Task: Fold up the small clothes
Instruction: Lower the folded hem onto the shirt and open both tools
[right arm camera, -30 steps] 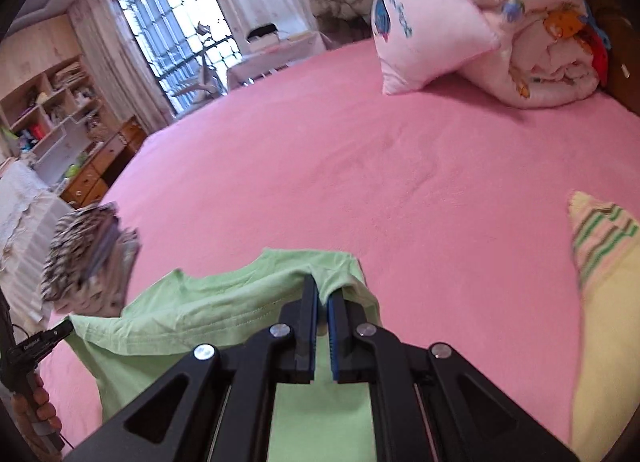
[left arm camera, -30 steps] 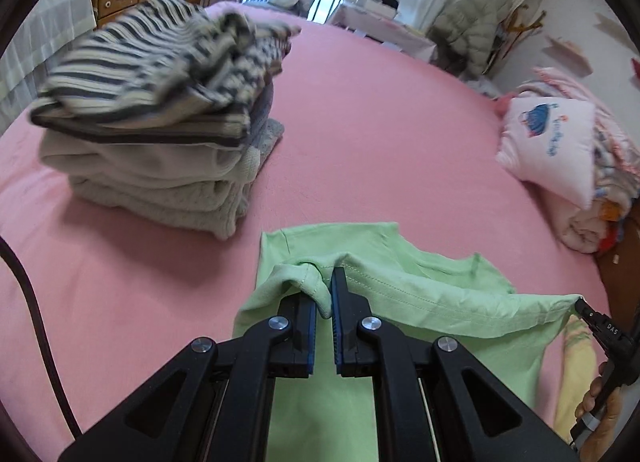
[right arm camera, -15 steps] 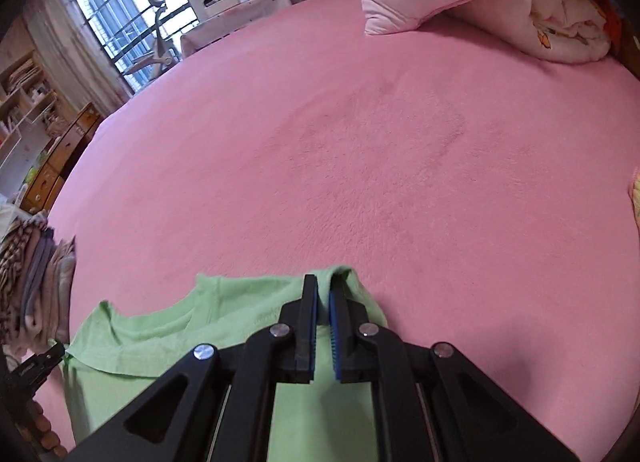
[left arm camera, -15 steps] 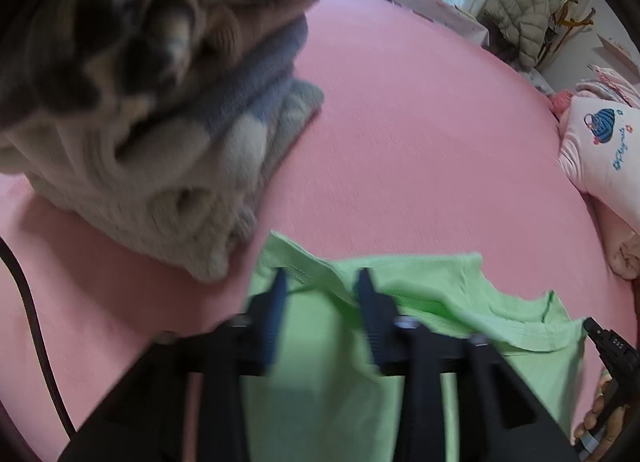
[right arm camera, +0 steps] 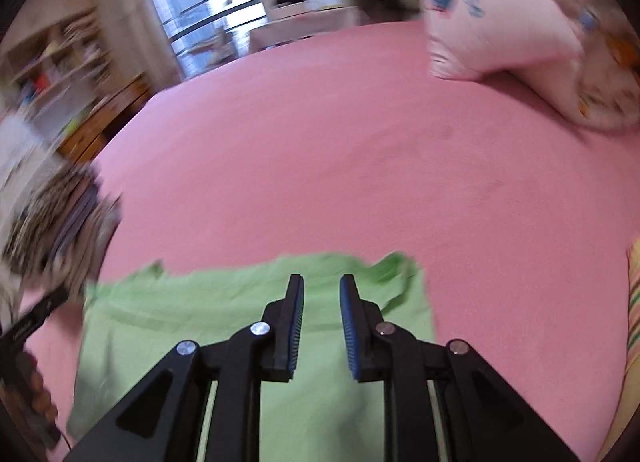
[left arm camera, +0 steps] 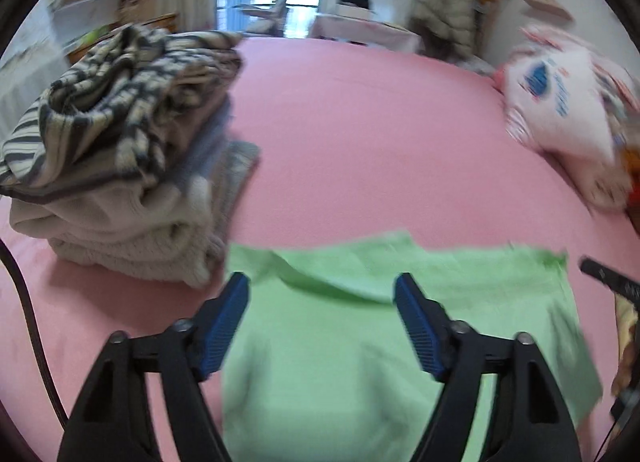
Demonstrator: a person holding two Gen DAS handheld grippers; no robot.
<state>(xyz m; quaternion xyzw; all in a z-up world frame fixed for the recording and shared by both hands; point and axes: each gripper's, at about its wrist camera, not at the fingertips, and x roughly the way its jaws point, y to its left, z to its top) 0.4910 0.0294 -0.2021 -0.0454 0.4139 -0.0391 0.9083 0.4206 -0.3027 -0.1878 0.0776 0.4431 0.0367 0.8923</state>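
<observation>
A light green garment (left arm camera: 340,346) lies folded flat on the pink bed (left arm camera: 360,134), its far edge a little rumpled. My left gripper (left arm camera: 322,282) is wide open above the garment's left part and holds nothing. In the right wrist view the same green garment (right arm camera: 224,302) lies below my right gripper (right arm camera: 320,282), which is open with a smaller gap and empty. The right gripper's tip (left arm camera: 608,276) shows at the right edge of the left wrist view.
A stack of folded clothes (left arm camera: 120,166) topped by a striped piece stands just left of the garment; it also shows blurred in the right wrist view (right arm camera: 52,214). A pink pillow (left arm camera: 560,110) lies far right. A yellow striped cloth (right arm camera: 634,302) lies at the right edge.
Both grippers held the green garment's far edge, carried it forward and laid it down. The left let go first, then the right; both now stand open above it.
</observation>
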